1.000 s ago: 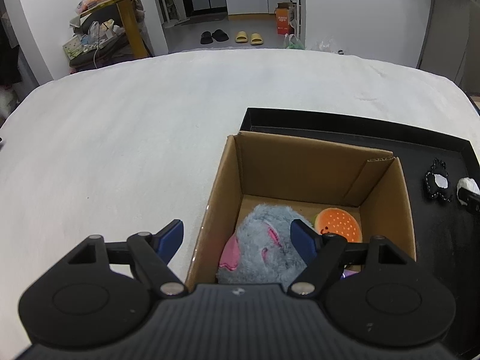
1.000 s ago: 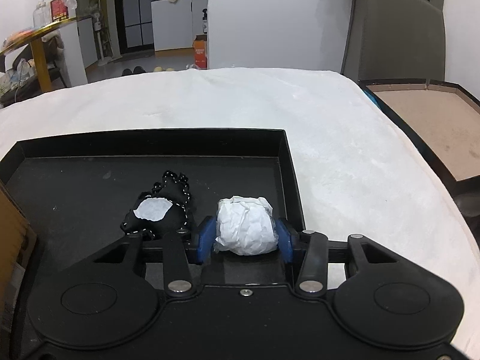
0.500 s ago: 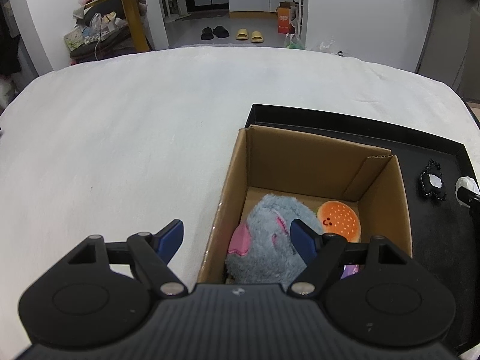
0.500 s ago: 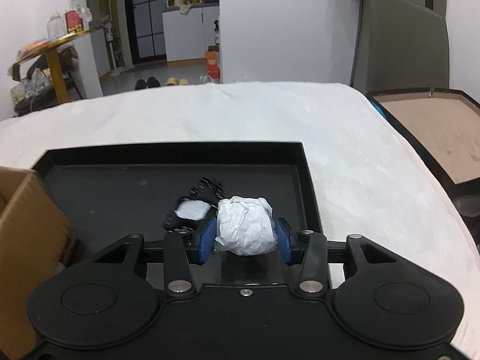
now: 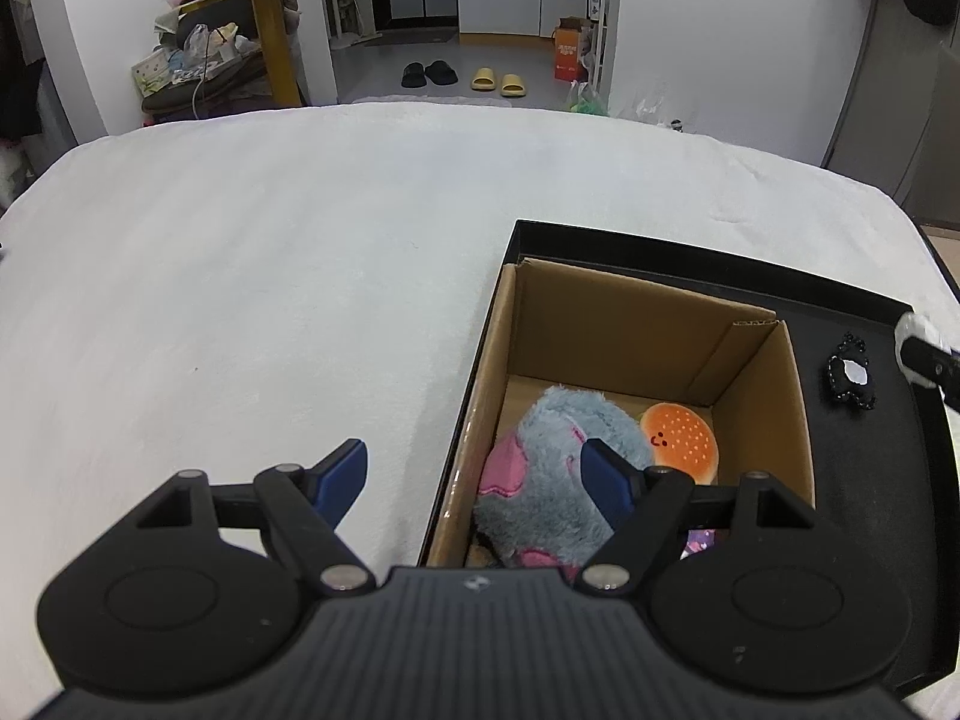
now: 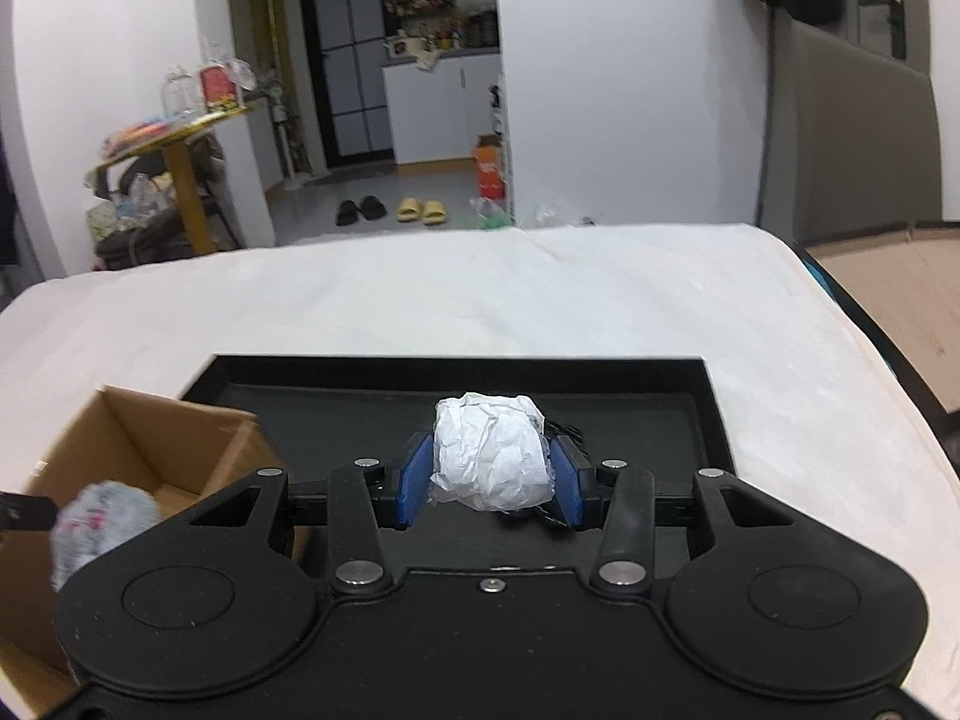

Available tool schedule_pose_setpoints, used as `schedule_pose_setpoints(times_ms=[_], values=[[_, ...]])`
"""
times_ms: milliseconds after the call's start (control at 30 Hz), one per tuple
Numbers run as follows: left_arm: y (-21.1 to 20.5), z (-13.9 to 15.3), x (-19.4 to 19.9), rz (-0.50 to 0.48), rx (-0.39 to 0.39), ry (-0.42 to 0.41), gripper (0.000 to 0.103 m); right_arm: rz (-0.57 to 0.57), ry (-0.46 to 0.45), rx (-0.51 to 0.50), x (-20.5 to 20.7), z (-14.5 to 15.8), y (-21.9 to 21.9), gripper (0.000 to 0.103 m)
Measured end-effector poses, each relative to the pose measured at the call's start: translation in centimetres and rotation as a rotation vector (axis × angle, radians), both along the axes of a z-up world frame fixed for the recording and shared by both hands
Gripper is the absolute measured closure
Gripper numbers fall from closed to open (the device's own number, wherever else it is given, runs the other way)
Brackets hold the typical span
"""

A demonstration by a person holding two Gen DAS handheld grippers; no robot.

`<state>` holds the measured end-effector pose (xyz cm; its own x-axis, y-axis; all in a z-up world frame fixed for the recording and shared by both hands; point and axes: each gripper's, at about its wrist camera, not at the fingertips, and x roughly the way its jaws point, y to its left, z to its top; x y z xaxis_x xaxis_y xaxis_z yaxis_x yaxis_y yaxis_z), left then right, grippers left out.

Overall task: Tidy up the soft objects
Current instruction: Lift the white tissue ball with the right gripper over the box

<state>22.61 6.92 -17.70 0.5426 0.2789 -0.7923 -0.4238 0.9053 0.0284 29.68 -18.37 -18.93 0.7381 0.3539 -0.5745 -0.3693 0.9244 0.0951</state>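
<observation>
Right now the right gripper (image 6: 491, 483) is clamped on a crumpled white paper ball (image 6: 491, 457), its blue pads (image 6: 414, 480) pressing the wad from both sides so that it sits between them, lifted clear of the black tray (image 6: 630, 414) below. Just behind the ball a bit of a small black item peeks out on the tray floor; in the left wrist view that same black beaded trinket (image 5: 851, 373) with a pale centre lies on the tray's right half, near the paper ball, which shows at the right edge of that picture. The left gripper (image 5: 477, 474) stands with its jaws wide apart and nothing between them, one blue fingertip (image 5: 342, 471) over the white cloth and the other over the box. To the left of the held ball, on the near-left part of the tray, stands an open cardboard box (image 5: 636, 324). Inside it lie a grey and pink plush toy (image 5: 543, 468) on the near-left side and an orange burger plush (image 5: 681, 438) with a small face, touching it on the right; something purple shows at the box's near edge, too hidden to name. The tray rests on a table covered by a white cloth (image 5: 270, 276). Far beyond, on the floor, sit black slippers (image 5: 429, 73) and yellow slippers (image 5: 498, 83), with a cluttered yellow side table (image 5: 270, 6) to the far left.
</observation>
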Motion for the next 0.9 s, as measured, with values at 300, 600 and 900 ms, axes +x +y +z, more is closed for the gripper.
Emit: schedule_pose_setpoints(times_ms=[300,600,900], values=[[0.6,0.3,-0.3,0.000,-0.018,-0.024,0.027,0.080,-0.031,0.031,-0.8,2.3,2.7,0.061],[1.1,0.1,-1.0,-0.009,-0.060,-0.042,0.037,0.148,-0.039,0.032,-1.6,3.5,5.0,0.061],[2.1,-0.8,-1.4,-0.013,-0.136,-0.043,0.068,0.212,-0.019,0.023,-2.4,4.2,7.6,0.061]])
